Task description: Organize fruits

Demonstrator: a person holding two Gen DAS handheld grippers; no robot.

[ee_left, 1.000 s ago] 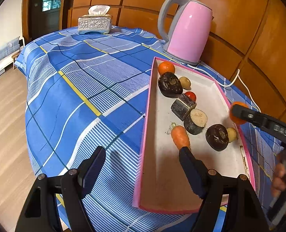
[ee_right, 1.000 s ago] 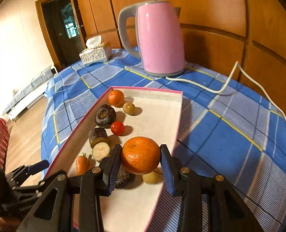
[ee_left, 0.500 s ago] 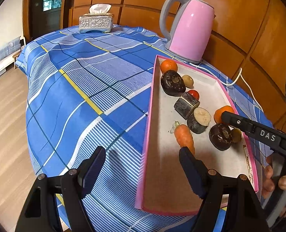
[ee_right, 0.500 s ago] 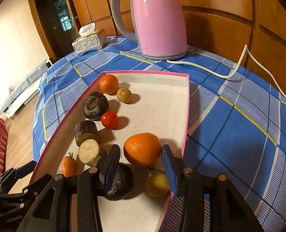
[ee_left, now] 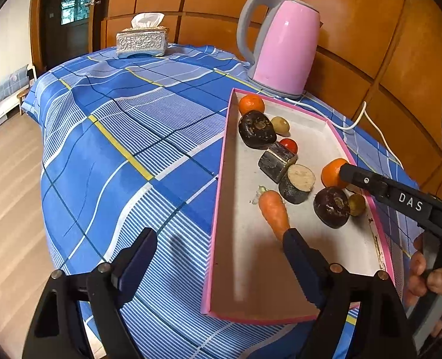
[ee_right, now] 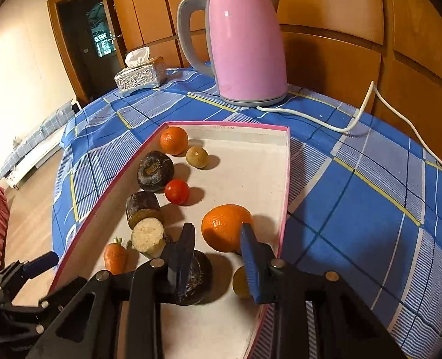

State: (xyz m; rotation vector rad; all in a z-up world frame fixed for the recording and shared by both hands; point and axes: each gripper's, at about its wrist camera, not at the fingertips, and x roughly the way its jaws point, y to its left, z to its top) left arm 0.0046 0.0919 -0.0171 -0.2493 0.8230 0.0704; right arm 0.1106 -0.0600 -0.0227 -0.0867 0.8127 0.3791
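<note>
pulling the right gripper (ee_right: 217, 233) back carelessly is the main hazard. its jaws have just been closing and now stand drawn nearly together with nothing between them. the mandarin (ee_right: 225, 224) lies loose on the floor of the pink-rimmed tray (ee_right: 285, 185), just ahead of the tips. from this angle i cannot tell whether the right-hand pad touches its skin. if it does, a sideways drag could roll the round fruit against the low right wall, which is close by, or over it onto the worktop (ee_left: 116, 137).

under that gripper sit a dark round root (ee_right: 195, 278) and a small yellowish fruit (ee_right: 240, 282). a dip of the hand would knock either one out of line.

the left gripper (ee_left: 219, 239) is empty. its jaws have just been opening and stand wide, straddling the tray's left wall, with the inner finger just beside the thin end of the carrot (ee_left: 273, 209). lowering it here could catch the wall and shift or tip the light tray, whose near end seems close to the worktop's edge, sending all the round pieces rolling.
</note>
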